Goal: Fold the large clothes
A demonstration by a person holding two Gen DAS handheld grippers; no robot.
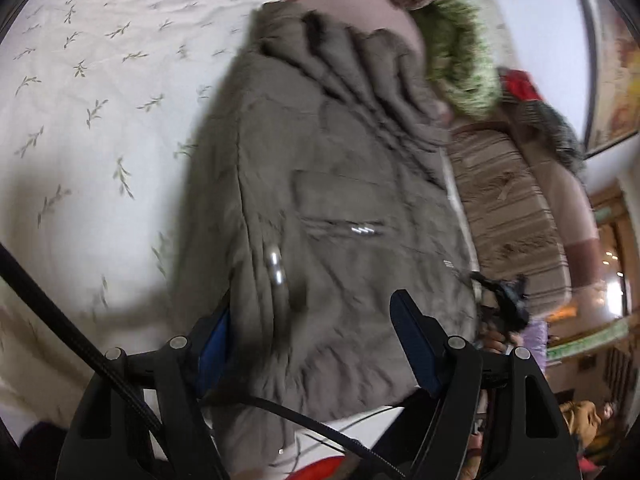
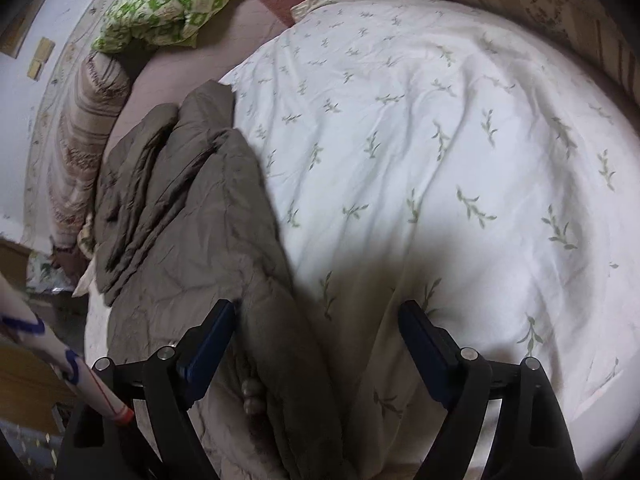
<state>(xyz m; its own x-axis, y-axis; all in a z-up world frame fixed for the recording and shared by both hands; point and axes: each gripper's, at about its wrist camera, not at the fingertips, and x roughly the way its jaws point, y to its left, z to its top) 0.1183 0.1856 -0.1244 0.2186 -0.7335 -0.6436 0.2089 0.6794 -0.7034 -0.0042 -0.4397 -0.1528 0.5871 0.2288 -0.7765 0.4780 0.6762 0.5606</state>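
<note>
Here a large grey-brown padded jacket (image 2: 192,216) is seen lying partly folded on the white leaf-printed bed cover (image 2: 440,140), its bunched folds towards the striped pillows at the head of the bed. In the left wrist view the same jacket (image 1: 340,200) fills the middle, with a zipped chest pocket (image 1: 344,228) and metal snaps visible, though the picture is blurred. The left tool (image 1: 312,336) is held with its jaws well apart over the near hem; cloth lies between the pads, but no pinch can be made out. The right tool (image 2: 320,336) stands wide open, a thick fold of the jacket's edge lying between its jaws and untouched by the pads. A fold appears to be partly made. Next, the near edge would probably have to be gripped by both tools and carried over towards the bunched far end.
</note>
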